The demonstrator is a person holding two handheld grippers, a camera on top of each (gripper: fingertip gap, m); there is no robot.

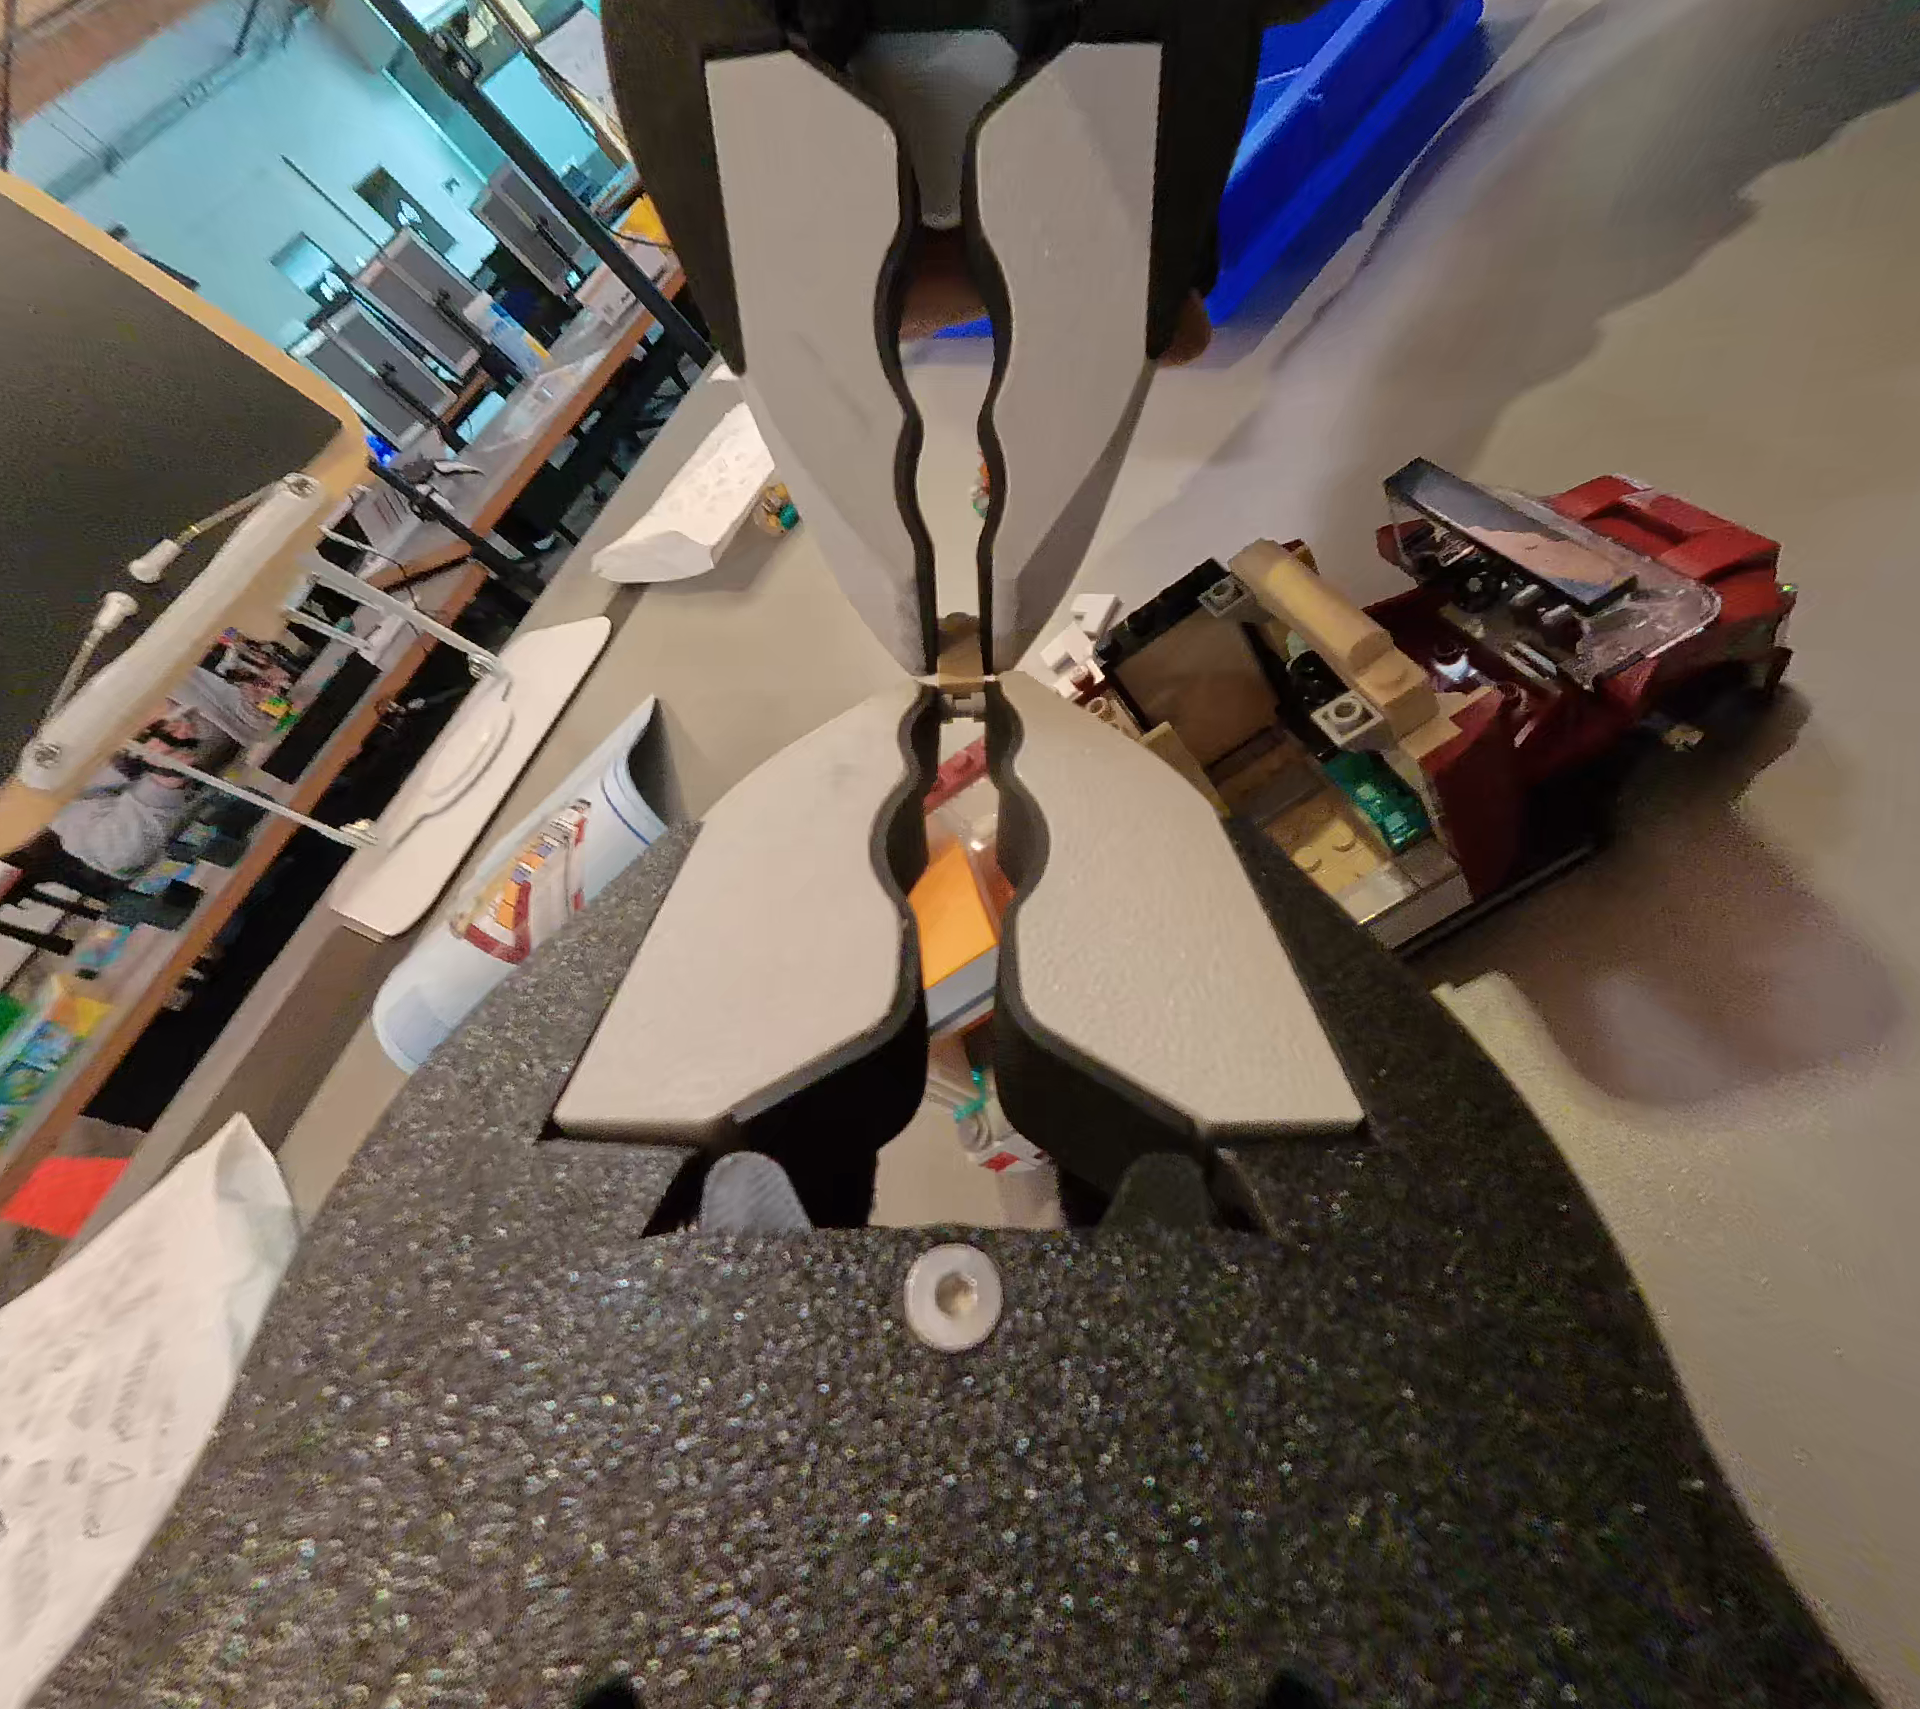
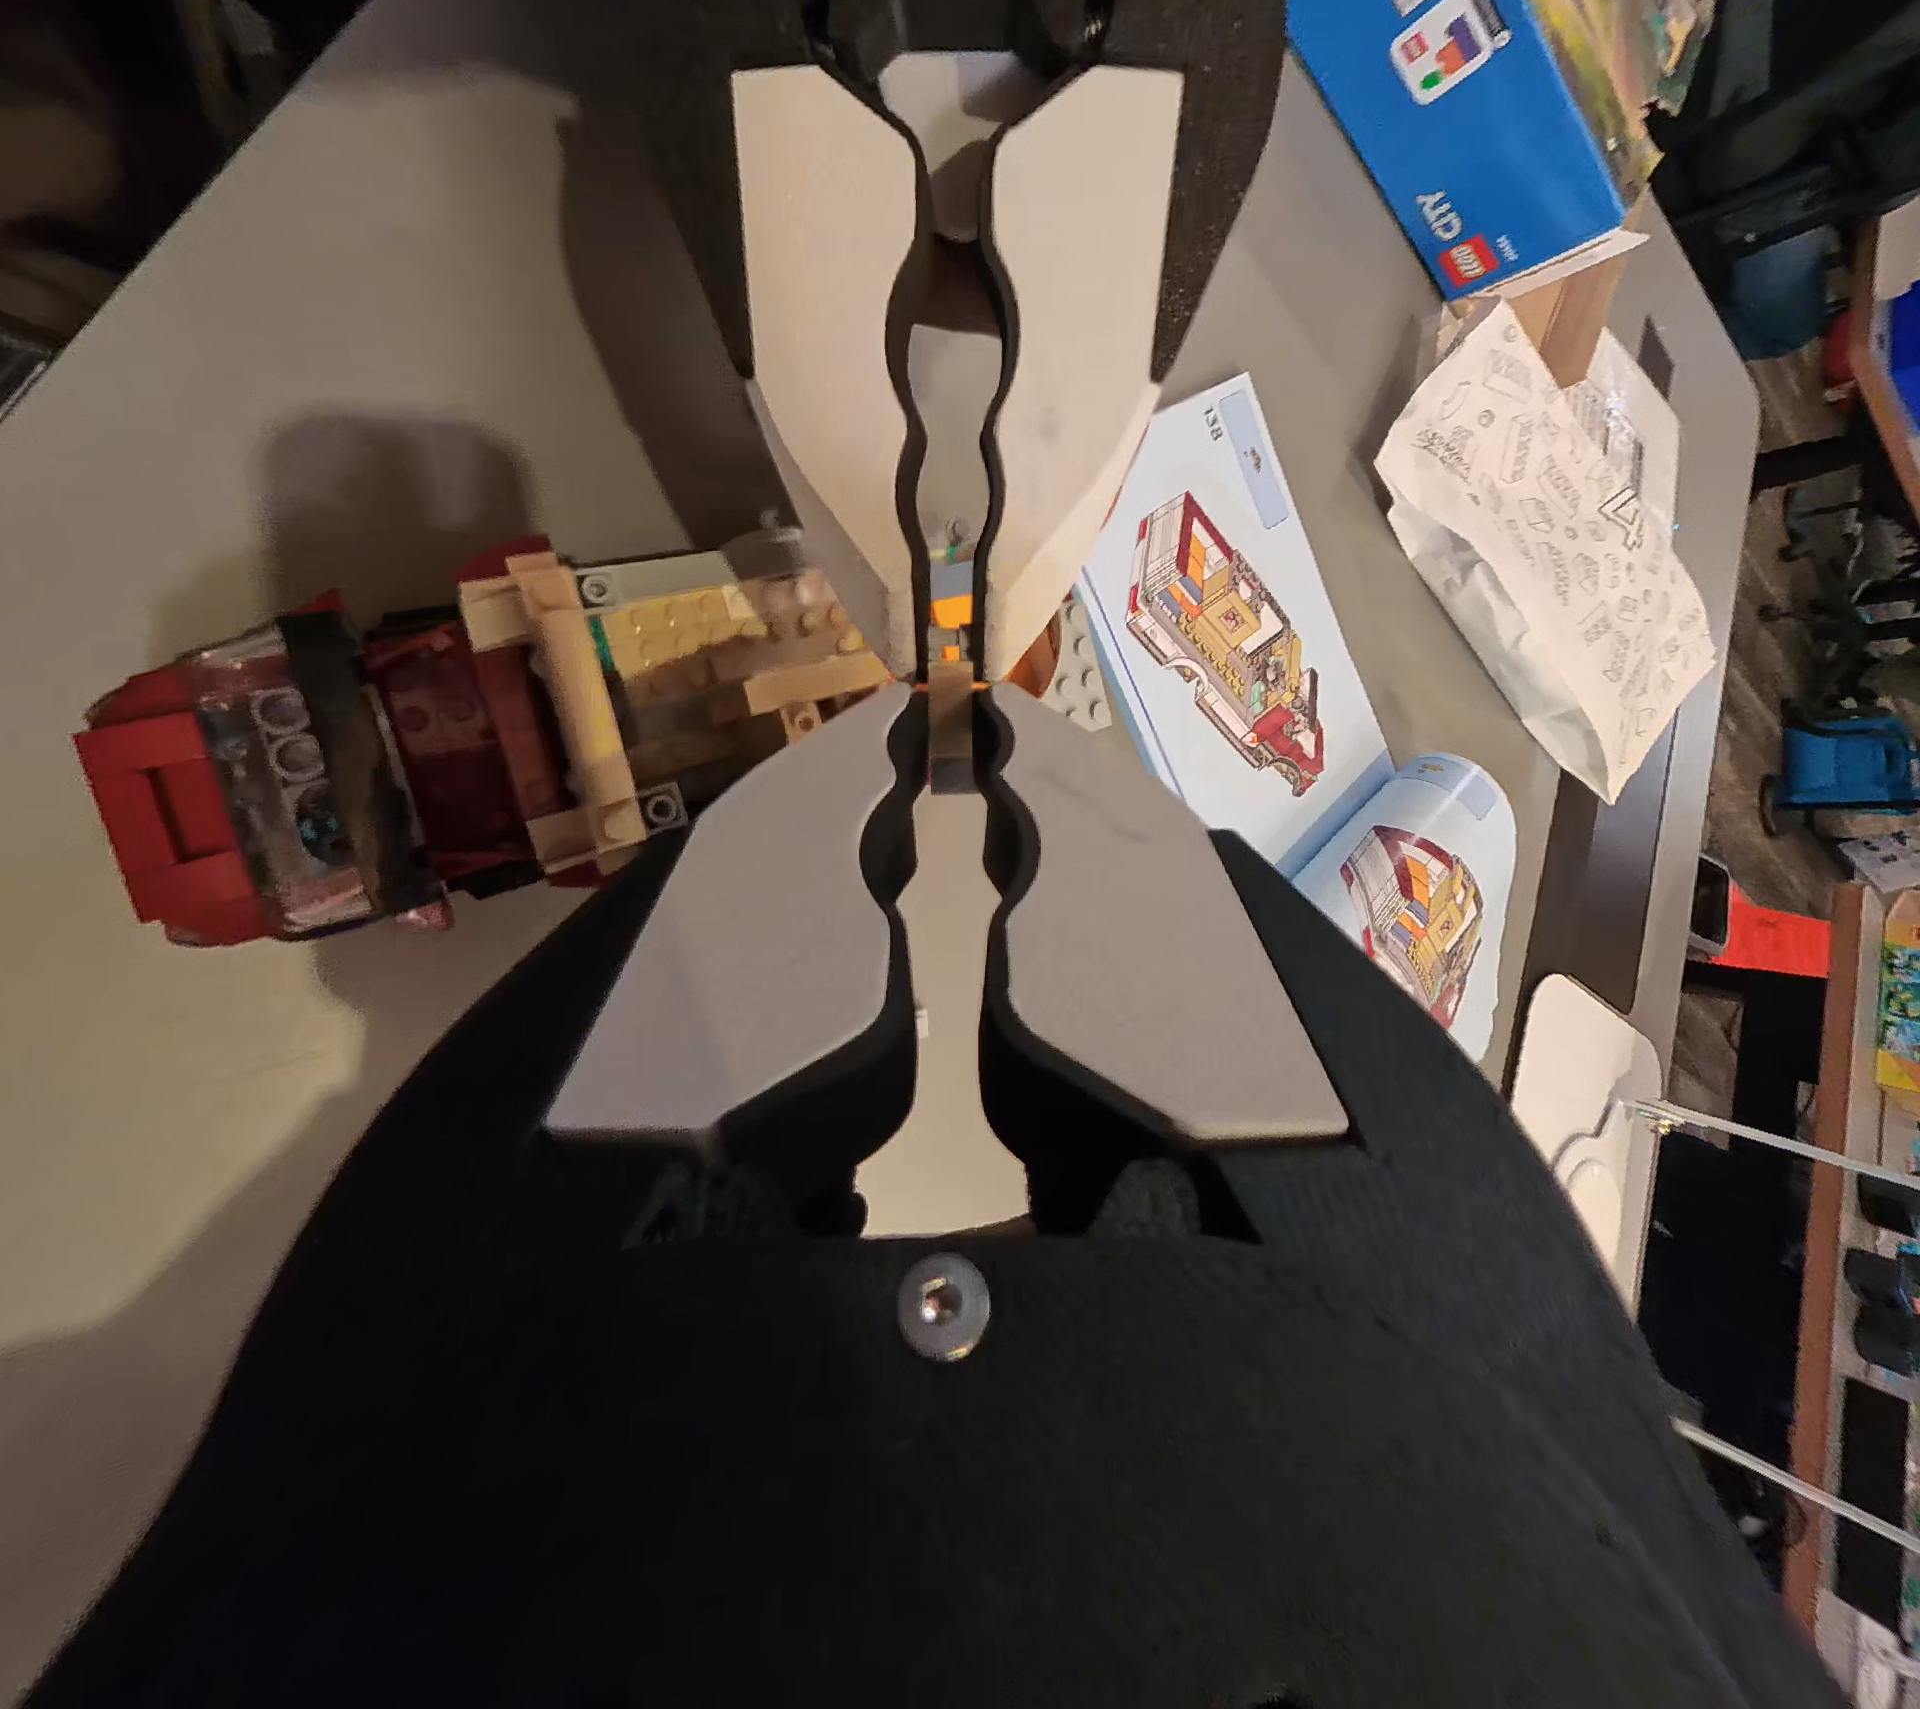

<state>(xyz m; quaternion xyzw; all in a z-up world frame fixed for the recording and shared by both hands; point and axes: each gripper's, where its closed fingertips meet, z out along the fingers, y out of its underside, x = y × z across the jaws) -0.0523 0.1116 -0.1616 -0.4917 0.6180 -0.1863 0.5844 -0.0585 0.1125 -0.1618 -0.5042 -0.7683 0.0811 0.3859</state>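
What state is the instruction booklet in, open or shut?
Open: the instruction booklet lies spread on the table, a printed page facing up.

A blue box (image 2: 1455, 38), an open instruction booklet (image 2: 1236, 620) and a crumpled paper bag (image 2: 1548, 537) lie on the grey table (image 2: 364, 225).

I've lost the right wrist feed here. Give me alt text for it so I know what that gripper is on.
The right gripper is closed on a small tan piece at the open rear of a dark red and tan brick-built vehicle on a grey table. An open instruction booklet, a white paper bag and a blue box lie beyond.
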